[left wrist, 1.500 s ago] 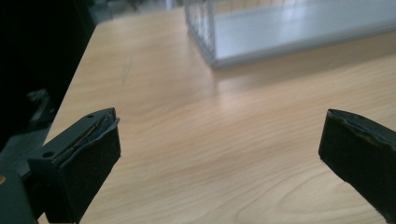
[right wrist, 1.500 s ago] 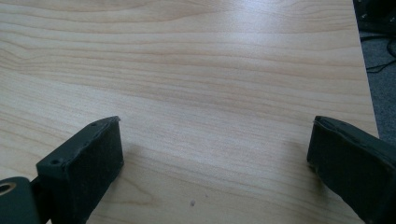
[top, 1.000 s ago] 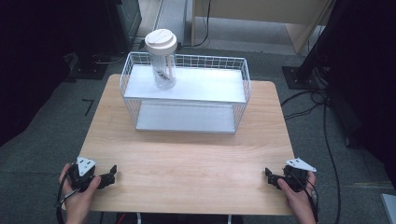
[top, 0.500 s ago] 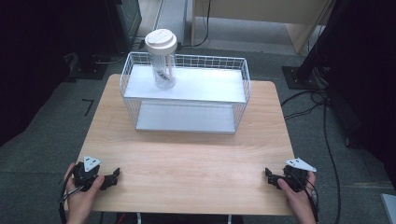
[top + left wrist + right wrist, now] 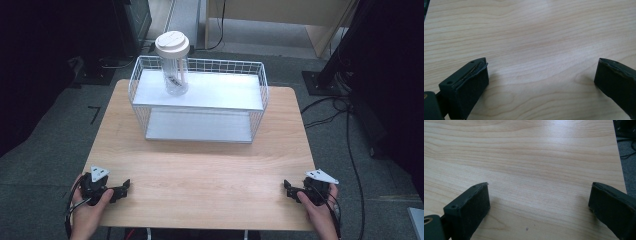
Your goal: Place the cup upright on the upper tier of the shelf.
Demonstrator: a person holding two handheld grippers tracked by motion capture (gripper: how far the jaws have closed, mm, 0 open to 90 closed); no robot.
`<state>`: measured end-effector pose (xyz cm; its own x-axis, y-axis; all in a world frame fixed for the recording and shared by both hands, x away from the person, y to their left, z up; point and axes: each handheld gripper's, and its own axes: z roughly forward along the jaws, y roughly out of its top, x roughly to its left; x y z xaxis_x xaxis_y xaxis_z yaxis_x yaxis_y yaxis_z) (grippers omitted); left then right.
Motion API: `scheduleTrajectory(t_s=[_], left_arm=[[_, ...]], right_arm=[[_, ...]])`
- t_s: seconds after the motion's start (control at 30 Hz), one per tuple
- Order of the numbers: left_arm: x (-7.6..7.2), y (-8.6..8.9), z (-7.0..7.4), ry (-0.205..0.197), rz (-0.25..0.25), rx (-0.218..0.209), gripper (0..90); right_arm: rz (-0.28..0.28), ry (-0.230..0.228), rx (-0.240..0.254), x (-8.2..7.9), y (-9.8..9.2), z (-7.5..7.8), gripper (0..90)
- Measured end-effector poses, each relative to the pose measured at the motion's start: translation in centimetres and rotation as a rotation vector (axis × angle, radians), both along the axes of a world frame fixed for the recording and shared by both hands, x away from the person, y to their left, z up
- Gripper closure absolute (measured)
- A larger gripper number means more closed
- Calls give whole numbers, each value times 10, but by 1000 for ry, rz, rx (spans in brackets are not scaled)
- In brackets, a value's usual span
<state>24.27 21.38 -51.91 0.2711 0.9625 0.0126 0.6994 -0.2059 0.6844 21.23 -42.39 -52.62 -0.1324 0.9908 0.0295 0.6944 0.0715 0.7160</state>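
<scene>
A light wooden rectangular table (image 5: 200, 165) carries a white wire-mesh basket rack with two flat white shelves (image 5: 197, 102) at its 12 o'clock edge. On the upper shelf, toward the rack's 10 o'clock corner, stands a clear plastic tumbler with a cream-white lid (image 5: 173, 62), upright, with something dark and small inside that is too blurred to name. The lower shelf lies bare beneath it. At the table's 7 o'clock corner the person's left hand (image 5: 90, 212) holds the left gripper (image 5: 120, 189), a black tool topped by a grey three-cornered plate, its tips pointing toward 3 o'clock and low over the wood. At the 5 o'clock corner the right hand (image 5: 317, 210) holds the right gripper (image 5: 290, 189), likewise plated, pointing toward 9 o'clock. In the left gripper view its jaws stand spread wide, with bare wood grain between them and nothing held; the left gripper (image 5: 541, 75) hangs close above the tabletop. In the right gripper view the right gripper (image 5: 539, 197) is equally wide apart and empty, with the table's edge and grey floor (image 5: 627, 157) at 2 o'clock. Both grippers are well apart from the rack.
</scene>
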Motion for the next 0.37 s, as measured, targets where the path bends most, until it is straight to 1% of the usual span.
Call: scheduleTrajectory(t_s=[0.03,0.1,0.13,0.37], left_arm=[[2,-5,0,1,21,0,0],[2,-7,0,1,30,-1,0],[3,-8,0,1,33,-1,0],[3,-8,0,1,33,-2,0]], right_arm=[[0,0,0,0,0,0,32],[0,0,0,0,0,0,31],[-10,-1,0,0,0,0,31],[-10,-1,-2,1,0,0,32]])
